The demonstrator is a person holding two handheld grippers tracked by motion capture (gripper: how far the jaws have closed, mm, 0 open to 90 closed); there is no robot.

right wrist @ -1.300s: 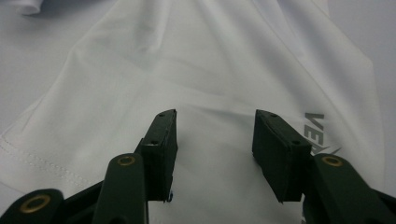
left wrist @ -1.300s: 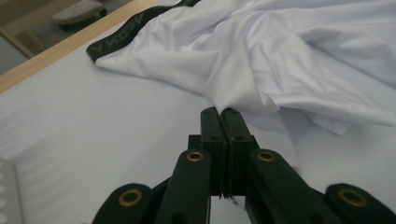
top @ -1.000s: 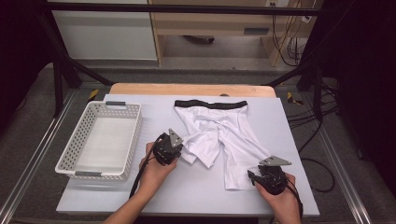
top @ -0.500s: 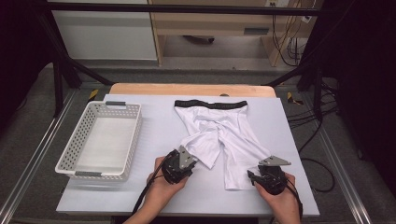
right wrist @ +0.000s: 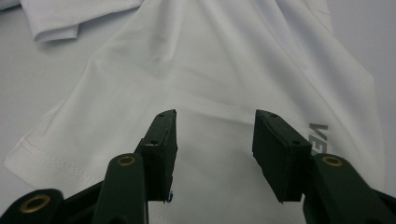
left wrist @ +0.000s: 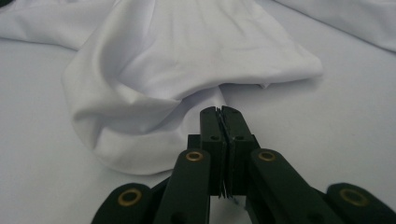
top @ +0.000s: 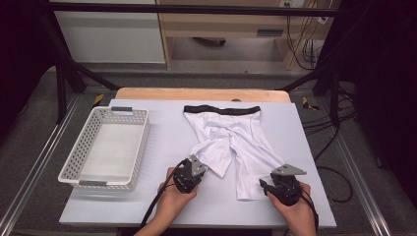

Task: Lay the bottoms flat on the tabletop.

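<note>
White shorts (top: 231, 137) with a black waistband (top: 221, 109) lie flat on the pale table (top: 167, 137), the left leg folded over in a bunch. My left gripper (top: 202, 170) lies at that fold's near tip. In the left gripper view its jaws (left wrist: 222, 112) have just been closing and now meet, with a sliver of the white cloth (left wrist: 187, 60) running down into the tips. My right gripper (top: 262, 185) rests at the right leg's hem. Its jaws (right wrist: 215, 126) stand open just above the fabric (right wrist: 224, 60), pressing nothing.
A white perforated basket (top: 78, 147) stands on the table's left side. Beyond the table's far edge a wooden board (top: 201, 93) and black frame struts show. Cables trail off the right side.
My left gripper slid toward the near edge and a little right, to the folded leg's tip, and its jaws came together. The right gripper stayed put.
</note>
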